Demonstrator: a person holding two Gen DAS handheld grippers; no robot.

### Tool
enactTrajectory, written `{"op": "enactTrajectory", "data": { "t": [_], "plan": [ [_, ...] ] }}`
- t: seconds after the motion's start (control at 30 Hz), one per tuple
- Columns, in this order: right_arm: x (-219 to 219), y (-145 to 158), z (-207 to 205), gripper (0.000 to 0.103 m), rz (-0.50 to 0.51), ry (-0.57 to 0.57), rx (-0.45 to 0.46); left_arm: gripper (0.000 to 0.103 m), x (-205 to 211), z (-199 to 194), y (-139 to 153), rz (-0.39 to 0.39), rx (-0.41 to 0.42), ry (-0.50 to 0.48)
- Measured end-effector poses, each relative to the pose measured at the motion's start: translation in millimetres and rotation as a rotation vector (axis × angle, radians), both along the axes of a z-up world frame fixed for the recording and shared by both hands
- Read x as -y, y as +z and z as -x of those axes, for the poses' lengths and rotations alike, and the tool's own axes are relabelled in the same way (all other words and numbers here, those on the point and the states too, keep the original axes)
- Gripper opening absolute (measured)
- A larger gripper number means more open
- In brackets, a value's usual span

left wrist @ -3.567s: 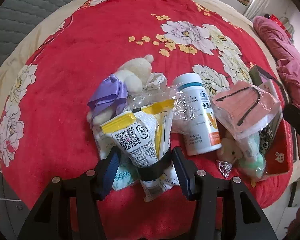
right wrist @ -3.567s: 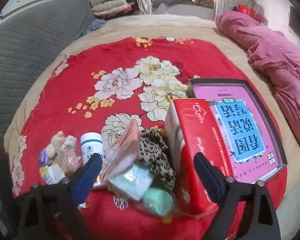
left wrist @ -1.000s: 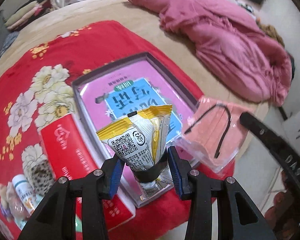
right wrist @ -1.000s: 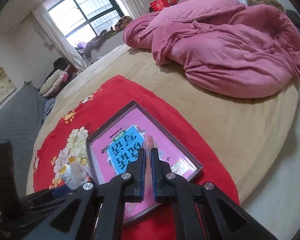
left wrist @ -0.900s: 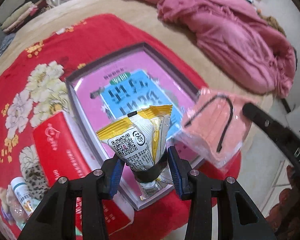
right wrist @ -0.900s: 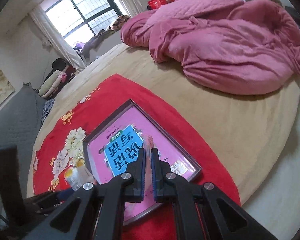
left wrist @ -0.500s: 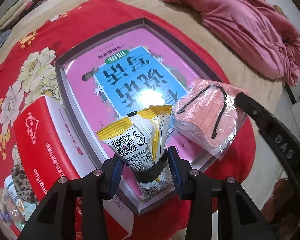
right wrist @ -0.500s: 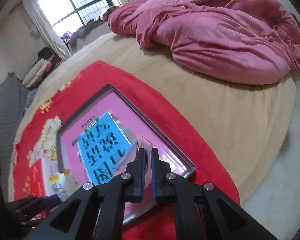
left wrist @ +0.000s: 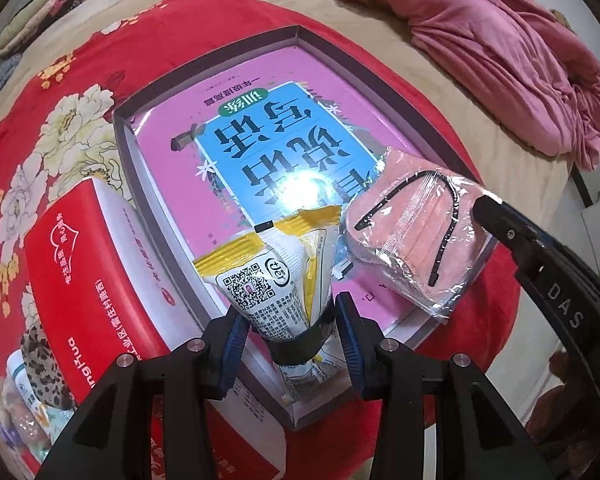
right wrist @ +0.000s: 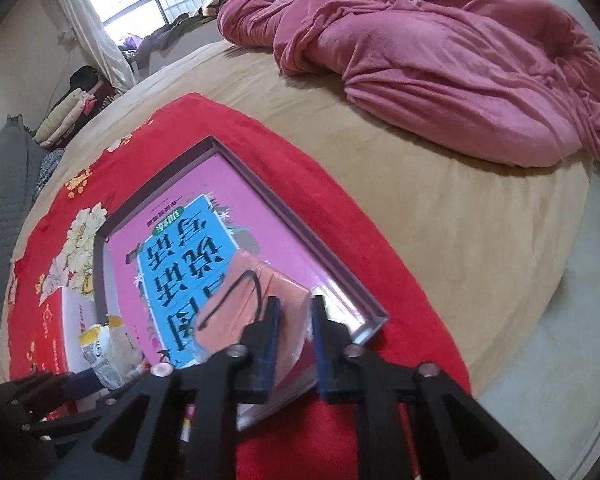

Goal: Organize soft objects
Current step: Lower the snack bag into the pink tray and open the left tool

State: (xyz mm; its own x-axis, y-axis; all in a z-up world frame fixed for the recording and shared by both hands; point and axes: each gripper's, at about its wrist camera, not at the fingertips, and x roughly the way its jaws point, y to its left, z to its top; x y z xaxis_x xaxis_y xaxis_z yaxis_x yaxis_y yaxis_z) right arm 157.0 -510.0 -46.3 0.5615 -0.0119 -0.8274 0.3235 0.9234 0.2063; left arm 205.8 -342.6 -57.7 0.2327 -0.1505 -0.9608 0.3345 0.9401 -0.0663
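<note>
My left gripper (left wrist: 292,336) is shut on a yellow-and-white snack packet (left wrist: 276,264), holding it upright just above the near corner of a shallow purple-rimmed box (left wrist: 300,32). A pink-and-blue book (left wrist: 228,128) fills the box. A pack of pink face masks in clear wrap (left wrist: 412,240) lies flat on the book's near right corner. In the right wrist view my right gripper (right wrist: 295,320) is opening. The mask pack's (right wrist: 236,300) near edge sits loosely between the fingers, and the pads stand clear of it.
A red tissue pack (left wrist: 80,264) stands left of the box, with a leopard-print item (left wrist: 40,352) and a white bottle (left wrist: 18,376) beyond it. The red flowered blanket (left wrist: 100,52) covers the bed. A pink quilt (right wrist: 440,48) is heaped at the far right. The bed's edge and the floor (right wrist: 560,360) lie to the right.
Both grippers have sunk toward the box. The mask pack, earlier pinched edge-on in the right gripper, now lies flat on the book with the jaws parted. The left still holds the packet.
</note>
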Motion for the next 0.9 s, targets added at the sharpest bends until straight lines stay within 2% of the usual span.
{"op": "enactTrajectory", "data": {
  "t": [0.07, 0.1, 0.23, 0.3, 0.37, 0.4, 0.53, 0.73, 0.9],
  "plan": [
    [2.7, 1.7, 3.4, 0.037, -0.006, -0.001, 0.013, 0.045, 0.1, 0.4, -0.3, -0.003, 0.002, -0.003],
    [4.9, 3.2, 6.4, 0.039, -0.009, -0.011, 0.02, 0.045, 0.3, 0.8, -0.5, -0.004, 0.004, -0.004],
    [14.4, 8.9, 18.5, 0.039, -0.029, -0.043, 0.039, 0.045, 3.4, 1.5, -1.4, -0.021, -0.001, -0.019],
    [19.6, 12.0, 24.5, 0.04, -0.032, -0.061, 0.043, 0.045, 2.3, 0.7, -0.7, -0.001, -0.008, -0.014],
    [23.8, 15.4, 29.9, 0.04, -0.03, -0.079, 0.048, 0.053, 1.9, -0.6, 1.3, 0.043, -0.017, -0.015],
    [26.2, 17.7, 32.6, 0.04, -0.029, -0.09, 0.051, 0.054, 2.2, -1.2, 2.6, 0.05, -0.015, -0.015],
    [28.9, 27.3, 39.7, 0.04, -0.036, -0.095, 0.07, 0.057, 2.2, -2.1, 6.9, 0.038, -0.012, -0.003],
    [20.8, 46.6, 44.4, 0.042, -0.014, -0.077, 0.103, 0.065, -5.3, 9.0, 27.1, 0.068, 0.041, -0.003],
    [11.4, 61.1, 49.2, 0.051, 0.007, -0.066, 0.13, 0.072, -22.5, 26.5, 53.1, 0.098, 0.099, 0.017]
  ]
}}
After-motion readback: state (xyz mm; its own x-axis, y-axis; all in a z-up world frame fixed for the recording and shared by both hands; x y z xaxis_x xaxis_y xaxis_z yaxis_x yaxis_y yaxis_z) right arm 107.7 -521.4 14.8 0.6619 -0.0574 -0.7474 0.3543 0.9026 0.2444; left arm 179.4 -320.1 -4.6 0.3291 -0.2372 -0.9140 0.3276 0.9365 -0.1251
